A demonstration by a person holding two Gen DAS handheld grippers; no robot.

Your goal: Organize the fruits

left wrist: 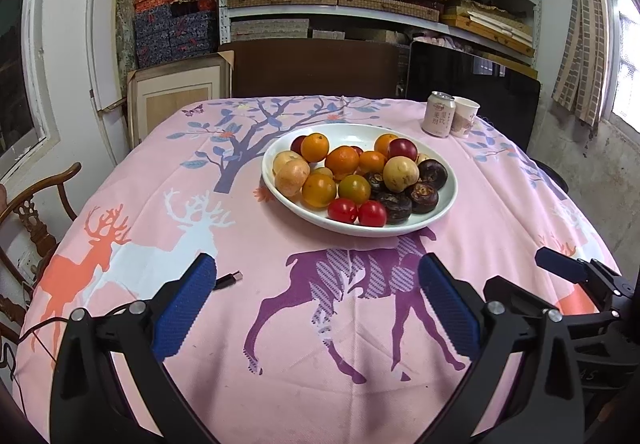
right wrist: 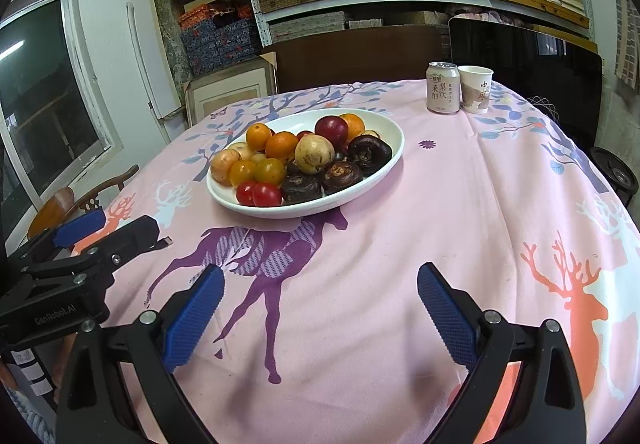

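So the white plate (left wrist: 448,200) of fruit sat mid-table on a pink tablecloth (right wrist: 440,204) with deer printed on it. It was piled with oranges (left wrist: 341,162), red cherry tomatoes (left wrist: 343,210) at the near rim, pale yellowish round fruits (left wrist: 400,174) and some dark brown knobbly ones (right wrist: 369,154). Behind it, over toward the far right corner, a drink can (right wrist: 442,87) and a paper cup (right wrist: 475,89) stood touching each other; both had Chinese characters I couldn't make out properly. A small cable plug (left wrist: 229,280) lay on the cloth just beside the left gripper (left wrist: 316,308). Nothing sat between either tool and the plate. Both the left one and the right gripper (right wrist: 320,314) were spread wide and holding nothing, well short of the plate. The left tool's body read "GenRobot.AI".
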